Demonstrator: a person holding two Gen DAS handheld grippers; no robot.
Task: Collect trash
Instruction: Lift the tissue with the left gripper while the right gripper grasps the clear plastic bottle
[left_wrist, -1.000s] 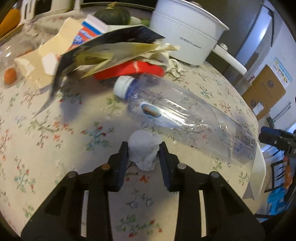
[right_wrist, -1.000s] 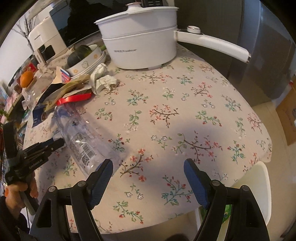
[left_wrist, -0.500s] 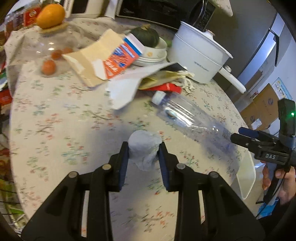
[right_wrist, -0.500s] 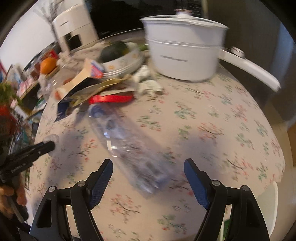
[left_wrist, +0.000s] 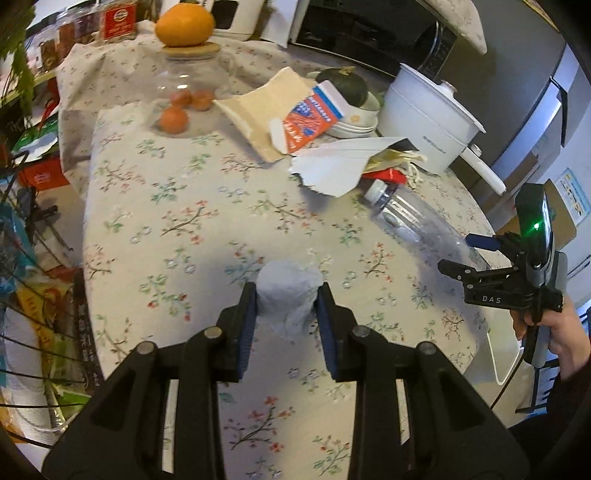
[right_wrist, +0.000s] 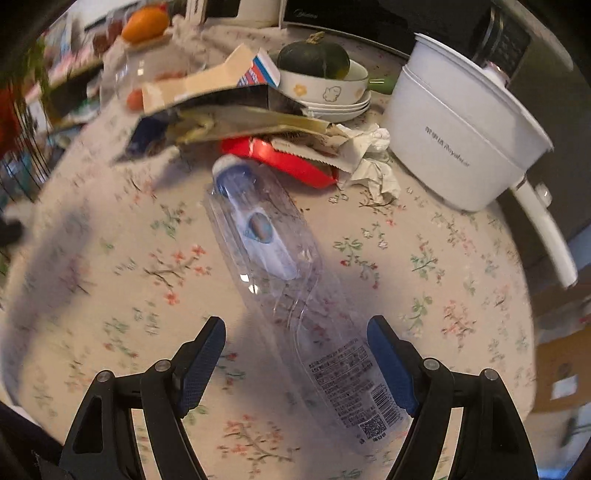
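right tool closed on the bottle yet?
No. The right tool stands open over the plastic bottle, its pads clear of it on both sides.

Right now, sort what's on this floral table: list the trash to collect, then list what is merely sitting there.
Trash to collect:
crumpled white tissue wad (clamped in left gripper)
empty clear plastic bottle
torn milk carton
red wrapper
crumpled white paper

Just sitting there:
white electric pot
dark green squash
orange
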